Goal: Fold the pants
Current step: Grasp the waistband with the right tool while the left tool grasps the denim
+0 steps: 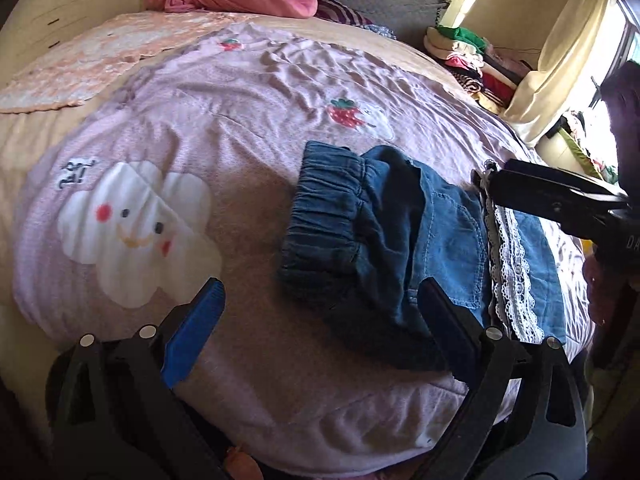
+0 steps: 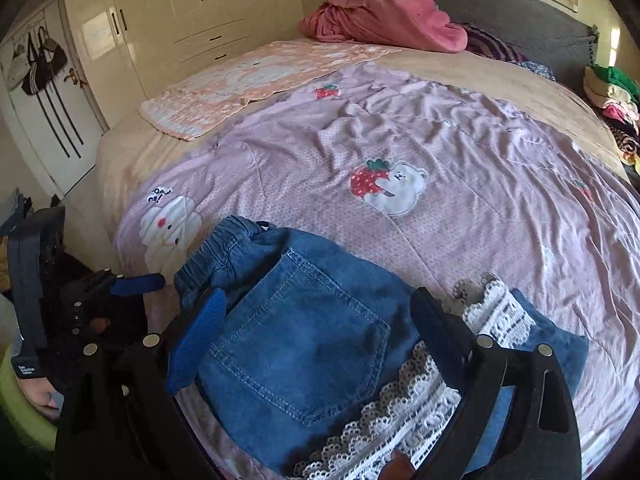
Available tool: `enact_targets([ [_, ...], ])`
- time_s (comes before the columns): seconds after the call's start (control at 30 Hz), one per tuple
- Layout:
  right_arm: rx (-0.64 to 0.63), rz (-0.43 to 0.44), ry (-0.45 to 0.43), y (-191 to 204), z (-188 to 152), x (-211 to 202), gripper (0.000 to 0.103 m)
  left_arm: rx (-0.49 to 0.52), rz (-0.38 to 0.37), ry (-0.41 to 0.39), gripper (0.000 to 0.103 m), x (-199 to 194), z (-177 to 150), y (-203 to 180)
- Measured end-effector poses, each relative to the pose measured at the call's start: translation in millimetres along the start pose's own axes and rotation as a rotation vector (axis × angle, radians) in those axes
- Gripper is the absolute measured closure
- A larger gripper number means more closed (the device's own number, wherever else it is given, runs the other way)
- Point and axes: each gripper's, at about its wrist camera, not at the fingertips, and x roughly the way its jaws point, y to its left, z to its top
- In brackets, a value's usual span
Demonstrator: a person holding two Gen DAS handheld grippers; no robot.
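Small blue denim pants (image 1: pixel 400 236) with an elastic waistband and white lace trim (image 1: pixel 512 264) lie folded on the pink quilt (image 1: pixel 240 128) near the bed's front edge. My left gripper (image 1: pixel 320 300) is open and empty, just in front of the waistband end. My right gripper (image 2: pixel 316 316) is open over the back pocket (image 2: pixel 300 344) and lace (image 2: pixel 420 392), holding nothing. The right gripper also shows in the left wrist view (image 1: pixel 560 196). The left gripper shows at the left in the right wrist view (image 2: pixel 120 284).
A pink crumpled garment (image 2: pixel 380 16) lies by the grey headboard (image 2: pixel 520 8). A peach blanket (image 2: pixel 248 84) covers the far left of the bed. Stacked clothes (image 1: pixel 472 60) sit at the right. White wardrobes (image 2: pixel 180 20) stand behind.
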Motion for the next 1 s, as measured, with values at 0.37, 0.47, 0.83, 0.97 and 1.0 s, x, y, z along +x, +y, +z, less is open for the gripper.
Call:
enact_targets([
  [0.37,-0.120,0.095,0.064,23,26,41,0.010,-0.021,-0.065,0.011,0.046,20,1,0],
  [0.47,-0.171,0.119,0.091,29,33,59,0.011,-0.030,-0.075,0.019,0.047,26,1,3],
  [0.83,-0.171,0.338,0.225,27,39,127,0.057,-0.046,-0.108,0.037,0.045,36,0,9],
  [0.97,-0.084,0.434,0.165,3,40,102,0.074,-0.067,-0.154,0.019,0.029,33,1,11],
  [1.0,-0.077,0.448,0.151,0,40,95,0.075,-0.076,-0.164,0.018,0.028,33,2,11],
])
